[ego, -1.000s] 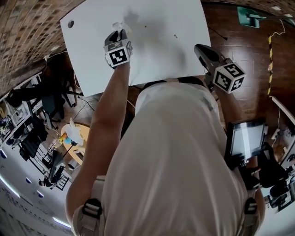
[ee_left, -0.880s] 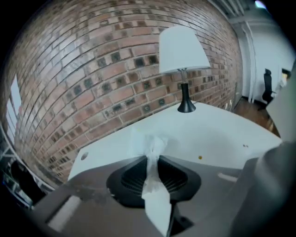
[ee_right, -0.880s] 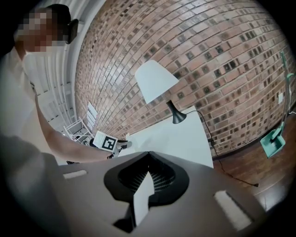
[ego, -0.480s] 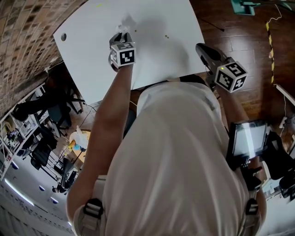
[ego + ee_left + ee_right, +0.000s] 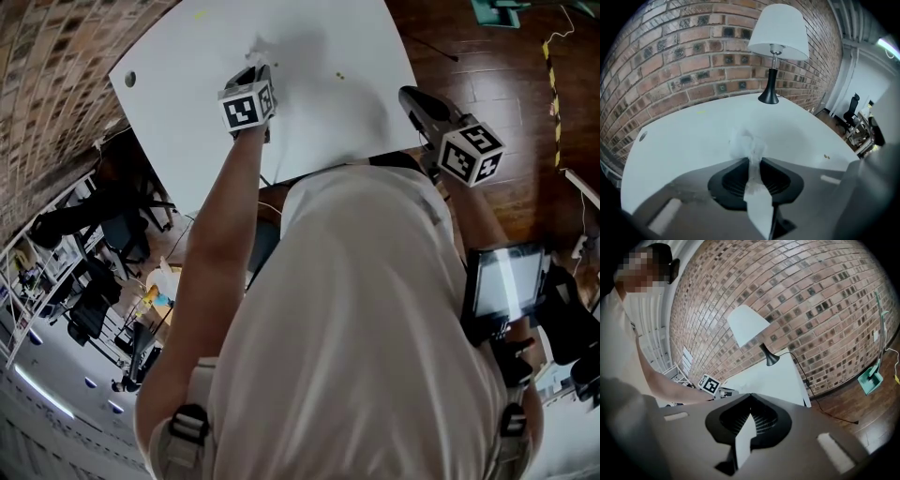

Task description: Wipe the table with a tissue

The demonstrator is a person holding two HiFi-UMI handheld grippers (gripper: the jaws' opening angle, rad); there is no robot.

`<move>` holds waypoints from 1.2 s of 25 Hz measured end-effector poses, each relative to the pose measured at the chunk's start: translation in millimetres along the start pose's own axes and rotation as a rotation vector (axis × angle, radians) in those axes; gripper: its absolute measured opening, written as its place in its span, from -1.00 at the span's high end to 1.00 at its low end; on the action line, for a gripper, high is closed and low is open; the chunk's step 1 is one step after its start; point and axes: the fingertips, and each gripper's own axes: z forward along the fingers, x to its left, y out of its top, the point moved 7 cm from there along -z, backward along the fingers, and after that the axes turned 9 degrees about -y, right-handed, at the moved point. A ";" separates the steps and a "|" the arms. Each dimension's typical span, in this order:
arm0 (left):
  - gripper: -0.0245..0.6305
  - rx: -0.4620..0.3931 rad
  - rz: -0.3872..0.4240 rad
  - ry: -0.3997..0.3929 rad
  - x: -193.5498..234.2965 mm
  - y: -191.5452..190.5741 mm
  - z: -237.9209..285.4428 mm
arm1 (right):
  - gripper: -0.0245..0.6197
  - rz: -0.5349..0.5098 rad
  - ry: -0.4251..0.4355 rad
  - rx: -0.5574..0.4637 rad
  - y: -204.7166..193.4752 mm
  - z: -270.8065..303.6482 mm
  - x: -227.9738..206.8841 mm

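A crumpled white tissue sticks out from between the jaws of my left gripper, which is shut on it. In the head view the left gripper points down at the far middle of the white table, with the tissue at its tip close to the surface; I cannot tell whether it touches. Two small specks lie on the table to its right. My right gripper hangs beyond the table's right edge over the wooden floor, shut with nothing in it.
A white-shaded lamp on a black base stands at the table's far edge by the brick wall. A round hole is near the table's left corner. A black cable and a green dustpan lie on the floor at right.
My left gripper has sunk toward the table with the tissue and shifted a little toward the specks. The right gripper has stayed beside the table's edge.
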 end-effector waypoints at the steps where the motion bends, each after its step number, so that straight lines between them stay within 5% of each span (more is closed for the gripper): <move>1: 0.67 0.003 0.002 -0.004 -0.6 -0.3 0.0 | 0.91 0.000 0.001 -0.001 -0.1 0.3 0.5; 4: 0.67 0.000 0.009 -0.017 -7.2 0.8 2.6 | 0.91 -0.001 0.005 -0.003 0.4 1.3 2.1; 10: 0.68 0.027 0.159 -0.045 -36.9 -1.9 17.8 | 0.91 -0.003 -0.001 0.000 -2.0 0.5 1.8; 20: 0.69 0.030 0.154 -0.125 -85.4 -11.8 27.2 | 0.91 0.006 0.007 -0.008 -2.8 -0.3 0.8; 22: 0.69 0.020 0.102 -0.169 -86.7 -11.8 25.9 | 0.91 0.005 0.010 -0.009 -1.9 0.3 0.8; 26: 0.69 -0.068 -0.113 -0.400 -90.3 -10.6 14.9 | 0.91 0.005 0.007 -0.018 2.4 -1.3 0.1; 30: 0.69 -0.212 -0.155 -0.469 -92.9 -9.2 -12.2 | 0.91 0.002 0.007 -0.035 7.0 -4.1 0.8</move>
